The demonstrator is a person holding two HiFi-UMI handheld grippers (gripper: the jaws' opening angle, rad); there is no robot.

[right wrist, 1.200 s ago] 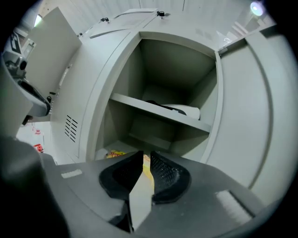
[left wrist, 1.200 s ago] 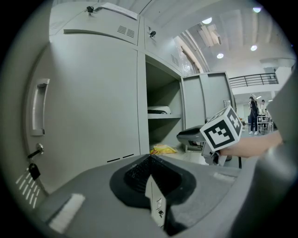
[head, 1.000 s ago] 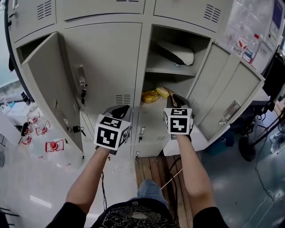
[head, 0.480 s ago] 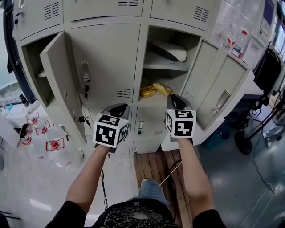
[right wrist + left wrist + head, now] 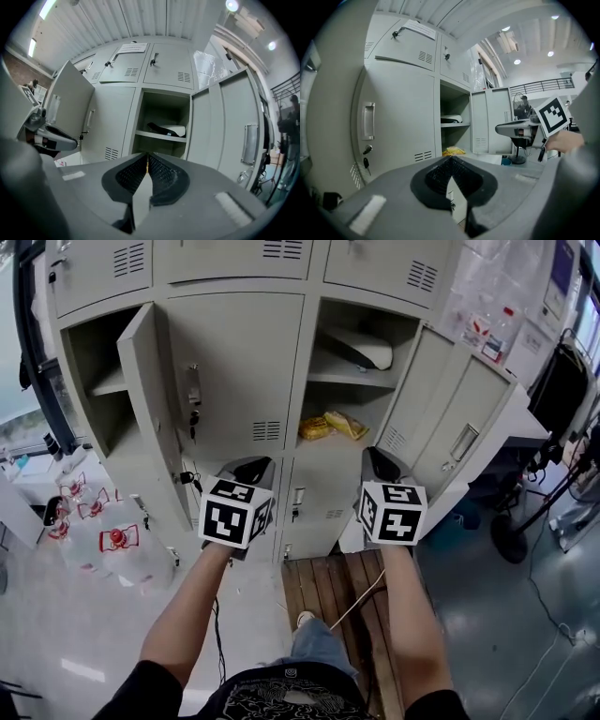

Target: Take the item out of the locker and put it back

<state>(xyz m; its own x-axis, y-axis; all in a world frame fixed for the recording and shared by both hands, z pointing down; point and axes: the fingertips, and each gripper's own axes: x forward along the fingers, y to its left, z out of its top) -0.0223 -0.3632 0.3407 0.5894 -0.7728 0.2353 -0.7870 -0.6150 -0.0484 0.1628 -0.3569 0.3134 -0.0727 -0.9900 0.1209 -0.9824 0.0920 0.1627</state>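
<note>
Both the left tongs (image 5: 254,464) and right tongs (image 5: 376,455) are pinched together, nothing between, the right just closed. The yellow snack packs (image 5: 330,425) are seen low inside the locker (image 5: 305,362); they'd be shoved deeper if reached unopened.

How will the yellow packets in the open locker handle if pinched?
The yellow packets look crumpled and flat: probably floppy and light. The wrap seems glossy, so maybe slippery. They lie close together; pushing one would likely shift the other.
</note>
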